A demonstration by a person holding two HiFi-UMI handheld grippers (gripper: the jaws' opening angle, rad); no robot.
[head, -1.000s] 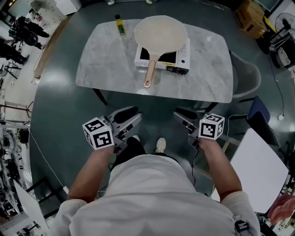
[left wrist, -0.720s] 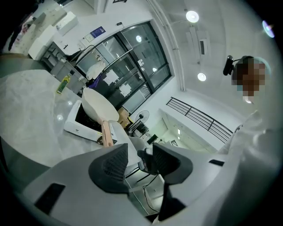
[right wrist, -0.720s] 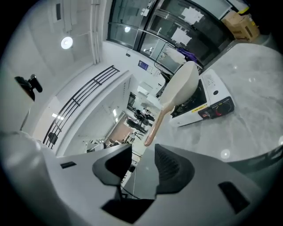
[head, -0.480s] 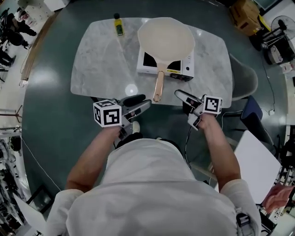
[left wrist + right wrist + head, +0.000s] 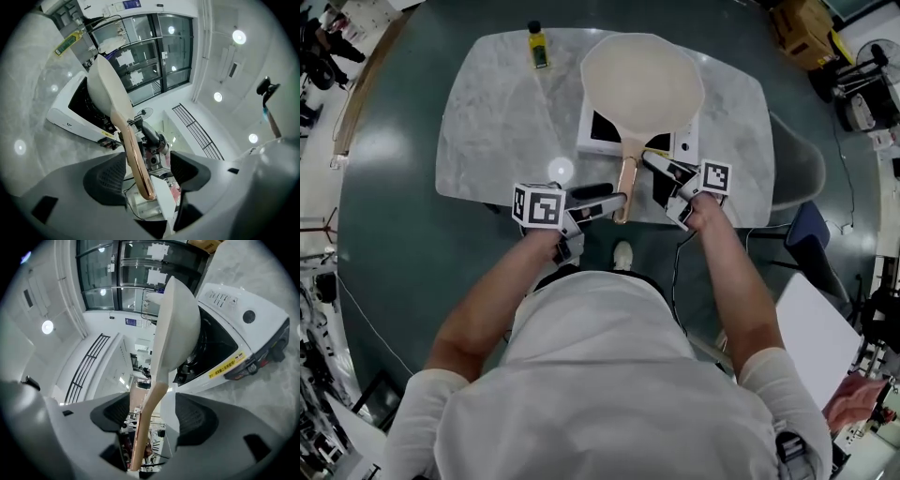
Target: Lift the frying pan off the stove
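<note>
The frying pan [image 5: 642,82] sits on the white stove [image 5: 602,127] at the far side of the marble table [image 5: 497,122] — a wide, shallow pan, pale cream all over, its bowl overhanging the stove's black top. Its long handle [image 5: 625,183] is glossy copper-pink, rounded at the tip, and reaches back towards the table's near edge. The left gripper [image 5: 614,199] comes at the handle's tip from the left, the right gripper [image 5: 652,165] from the right, further up the handle. Both sets of jaws have just been opening and stand wide apart — the handle runs between each pair, the pads not pressing on it. A small yellow bottle [image 5: 538,45] stands well apart by the far edge
</note>
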